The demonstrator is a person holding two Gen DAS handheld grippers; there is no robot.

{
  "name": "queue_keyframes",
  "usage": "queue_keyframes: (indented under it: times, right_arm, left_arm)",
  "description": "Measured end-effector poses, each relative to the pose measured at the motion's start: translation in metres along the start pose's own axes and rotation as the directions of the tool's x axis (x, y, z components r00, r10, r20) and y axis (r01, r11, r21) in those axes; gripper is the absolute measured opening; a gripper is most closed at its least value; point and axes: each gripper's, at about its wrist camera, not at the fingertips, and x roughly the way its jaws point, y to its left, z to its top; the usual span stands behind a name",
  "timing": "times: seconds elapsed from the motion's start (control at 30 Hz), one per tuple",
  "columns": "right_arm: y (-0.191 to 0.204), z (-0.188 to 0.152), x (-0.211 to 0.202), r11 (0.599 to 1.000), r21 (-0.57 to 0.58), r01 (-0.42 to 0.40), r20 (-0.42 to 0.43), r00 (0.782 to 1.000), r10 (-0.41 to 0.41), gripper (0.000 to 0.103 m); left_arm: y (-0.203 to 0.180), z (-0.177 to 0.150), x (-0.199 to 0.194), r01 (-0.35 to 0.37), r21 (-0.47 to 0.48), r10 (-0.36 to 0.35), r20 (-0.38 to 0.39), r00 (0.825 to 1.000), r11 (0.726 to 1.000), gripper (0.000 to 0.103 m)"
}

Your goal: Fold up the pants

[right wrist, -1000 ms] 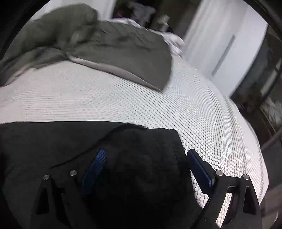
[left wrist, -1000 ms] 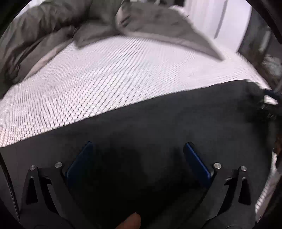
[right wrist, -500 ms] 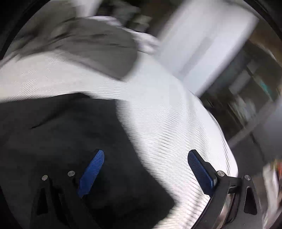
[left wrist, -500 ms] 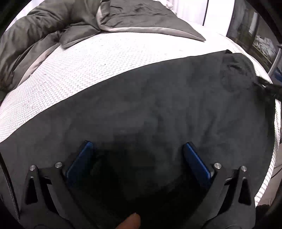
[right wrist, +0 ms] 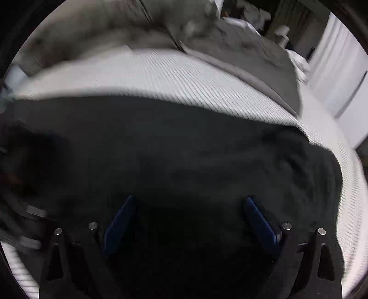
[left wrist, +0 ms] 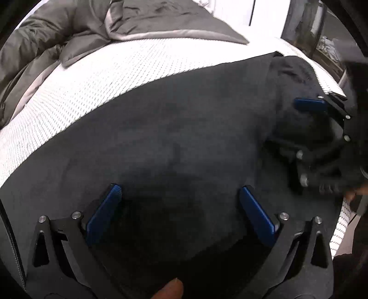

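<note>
Both grippers, left (left wrist: 179, 207) and right (right wrist: 191, 220), are now held wide open and empty over the pants (left wrist: 184, 128); the right one has been swung back over them, so a fresh grasp seems intended.

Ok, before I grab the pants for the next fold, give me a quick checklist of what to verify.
1. Left claw open, nothing pinched: ok.
2. Right claw open, nothing pinched: ok.
3. Black pants lying spread on the white mattress: ok.
4. Pants smooth at the right end: not ok, fabric is bunched there.
5. Grey duvet apart from the pants: ok.
6. Right-wrist view sharp enough to aim: not ok, blurred.
</note>
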Motion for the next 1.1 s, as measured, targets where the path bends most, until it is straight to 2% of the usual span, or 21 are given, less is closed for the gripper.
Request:
queue_keyframes:
  times: [0.03, 0.1, 0.17, 0.2, 0.23, 0.27, 0.37, 0.43, 0.5, 0.57, 0.6, 0.63, 0.67, 0.7, 0.8, 0.83, 0.87, 0.93, 0.97, 1.03, 1.1]
  right_arm:
    - [-0.009, -0.003, -0.001, 1.0, 0.031, -0.002, 0.006, 1.0, 0.002, 0.098]
    - [-0.038, -0.014, -0.008, 0.987, 0.094, 0.13, -0.012, 0.991, -0.13, 0.097]
    - [-0.066, -0.029, -0.017, 0.944, 0.15, 0.295, -0.04, 0.955, -0.293, 0.098]
    - [-0.08, -0.04, -0.025, 0.931, 0.199, 0.306, -0.035, 0.952, -0.306, 0.098]
    - [-0.086, -0.048, -0.035, 0.933, 0.244, 0.263, -0.011, 0.963, -0.268, 0.098]
    - [-0.087, -0.052, -0.043, 0.934, 0.254, 0.251, 0.005, 0.965, -0.261, 0.098]
    - [-0.061, -0.053, -0.081, 0.951, 0.169, 0.257, 0.1, 0.956, -0.276, 0.098]
    - [-0.038, -0.062, -0.111, 0.974, 0.158, 0.16, 0.173, 0.967, -0.187, 0.098]
    - [-0.015, -0.067, -0.121, 0.988, 0.154, 0.009, 0.212, 0.976, -0.042, 0.098]
    - [0.01, -0.072, -0.106, 0.989, 0.097, -0.108, 0.162, 0.983, 0.091, 0.098]
    - [0.031, -0.076, -0.095, 0.994, 0.043, -0.099, 0.114, 0.989, 0.094, 0.098]
    - [0.038, -0.081, -0.087, 0.999, -0.008, -0.05, 0.086, 0.995, 0.051, 0.097]
    - [0.037, -0.085, -0.083, 0.999, -0.042, -0.015, 0.078, 0.997, 0.018, 0.097]
    - [0.025, -0.087, -0.085, 1.0, -0.017, -0.014, 0.079, 0.997, 0.015, 0.097]
    - [-0.03, -0.102, -0.1, 0.992, 0.111, 0.054, 0.083, 0.995, -0.063, 0.097]
    - [-0.048, -0.11, -0.1, 0.972, 0.148, 0.183, 0.055, 0.98, -0.192, 0.097]
    - [-0.065, -0.118, -0.098, 0.936, 0.184, 0.301, 0.018, 0.951, -0.309, 0.103]
    - [-0.1, -0.139, -0.099, 0.92, 0.332, 0.21, 0.008, 0.974, -0.225, 0.103]
    - [-0.111, -0.149, -0.106, 0.896, 0.403, 0.185, 0.018, 0.978, -0.209, 0.102]
    - [-0.113, -0.151, -0.122, 0.894, 0.404, 0.196, 0.044, 0.971, -0.233, 0.101]
    - [-0.103, -0.14, -0.142, 0.91, 0.355, 0.213, 0.124, 0.954, -0.272, 0.101]
  left_arm:
    - [0.001, -0.002, 0.0, -0.005, 0.001, 0.005, 0.005, 1.0, 1.0, 0.103]
    - [0.006, -0.004, -0.001, -0.001, 0.001, 0.001, 0.008, 1.0, 1.0, 0.103]
    - [0.012, -0.006, -0.003, -0.022, -0.008, 0.022, 0.011, 1.0, 1.0, 0.103]
    - [0.015, -0.007, -0.004, -0.028, -0.015, 0.028, 0.012, 1.0, 1.0, 0.103]
    - [0.017, -0.008, -0.007, -0.032, -0.024, 0.032, 0.014, 0.999, 0.999, 0.103]
    - [0.017, -0.009, -0.013, -0.027, -0.026, 0.027, 0.028, 0.999, 0.999, 0.102]
    - [0.004, -0.014, -0.039, 0.039, 0.025, -0.042, 0.097, 0.994, 0.999, 0.102]
    - [-0.014, -0.024, -0.052, 0.095, 0.075, -0.104, 0.122, 0.987, 0.993, 0.102]
    - [-0.033, -0.034, -0.052, 0.13, 0.113, -0.142, 0.1, 0.985, 0.985, 0.102]
    - [-0.044, -0.042, -0.043, 0.16, 0.151, -0.169, 0.044, 0.985, 0.975, 0.102]
    - [-0.048, -0.046, -0.037, 0.131, 0.167, -0.137, 0.026, 0.99, 0.977, 0.102]
    - [-0.049, -0.048, -0.032, 0.095, 0.176, -0.1, 0.018, 0.995, 0.98, 0.102]
    - [-0.047, -0.05, -0.03, 0.096, 0.174, -0.1, 0.016, 0.995, 0.98, 0.103]
    - [-0.044, -0.051, -0.032, 0.111, 0.167, -0.116, 0.021, 0.993, 0.98, 0.103]
    - [-0.024, -0.055, -0.035, 0.128, 0.146, -0.132, 0.019, 0.991, 0.981, 0.103]
    - [-0.018, -0.056, -0.035, 0.132, 0.139, -0.135, 0.015, 0.991, 0.982, 0.103]
    - [-0.013, -0.058, -0.036, 0.141, 0.13, -0.145, 0.016, 0.989, 0.981, 0.103]
    - [-0.009, -0.059, -0.038, 0.143, 0.124, -0.146, 0.016, 0.989, 0.982, 0.103]
    - [-0.01, -0.06, -0.038, 0.135, 0.126, -0.138, 0.019, 0.99, 0.983, 0.103]
    - [-0.016, -0.061, -0.05, 0.11, 0.141, -0.118, 0.045, 0.992, 0.984, 0.103]
    - [-0.023, -0.061, -0.068, 0.11, 0.152, -0.127, 0.105, 0.986, 0.982, 0.103]
